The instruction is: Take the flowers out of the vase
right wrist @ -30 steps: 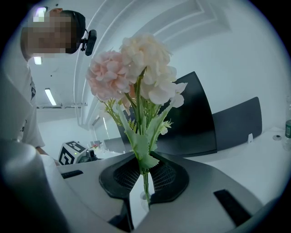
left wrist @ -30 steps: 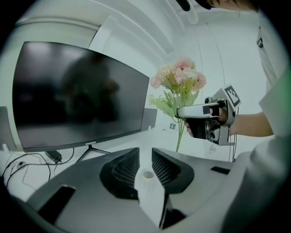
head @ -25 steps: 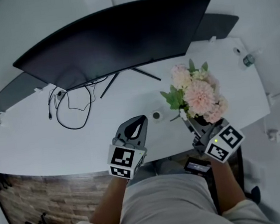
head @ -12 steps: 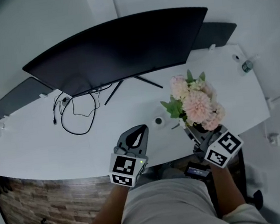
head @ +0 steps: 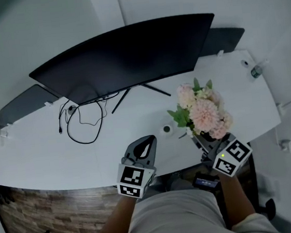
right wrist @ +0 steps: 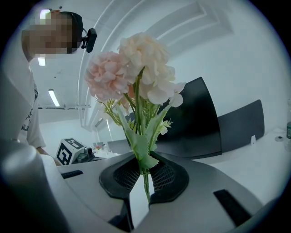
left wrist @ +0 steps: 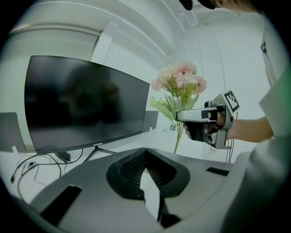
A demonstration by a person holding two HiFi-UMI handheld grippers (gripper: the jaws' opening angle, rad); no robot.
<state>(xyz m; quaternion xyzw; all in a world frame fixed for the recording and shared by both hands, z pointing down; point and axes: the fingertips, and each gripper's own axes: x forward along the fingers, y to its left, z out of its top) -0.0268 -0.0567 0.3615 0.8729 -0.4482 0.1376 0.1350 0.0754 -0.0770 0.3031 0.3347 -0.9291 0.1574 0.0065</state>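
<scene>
From the head view, the person stands at a white desk (head: 40, 151) with a wide curved monitor (head: 128, 52) at its back and a loop of black cable (head: 84, 126) lying under the screen. The left gripper (head: 148, 141) sits low over the near edge of the desk, jaws clenched together with nothing in them. To its right, the right gripper (head: 198, 137) is clamped on the stems of the flowers (head: 203, 113), a pink and cream bunch with green leaves that stands up from its jaws, over the right part of the desk. A small round object (head: 166, 129) sits on the desk between the two grippers; I cannot tell what it is. In the left gripper view, the left gripper (left wrist: 146, 169) shows its ribbed pads pressed together and empty, pointed toward the monitor (left wrist: 82, 100). Beyond it the right gripper (left wrist: 182, 117) holds the flowers (left wrist: 179, 84) up in the air, the blooms above the jaws and a thin green stem hanging bare below them, above the desk top. In the right gripper view, the right gripper (right wrist: 145, 180) has its jaws only narrowly apart, pinching the green stem, with a serrated leaf just above the pads and the flowers (right wrist: 136, 68) rising upright before the dark monitor (right wrist: 195, 120).
</scene>
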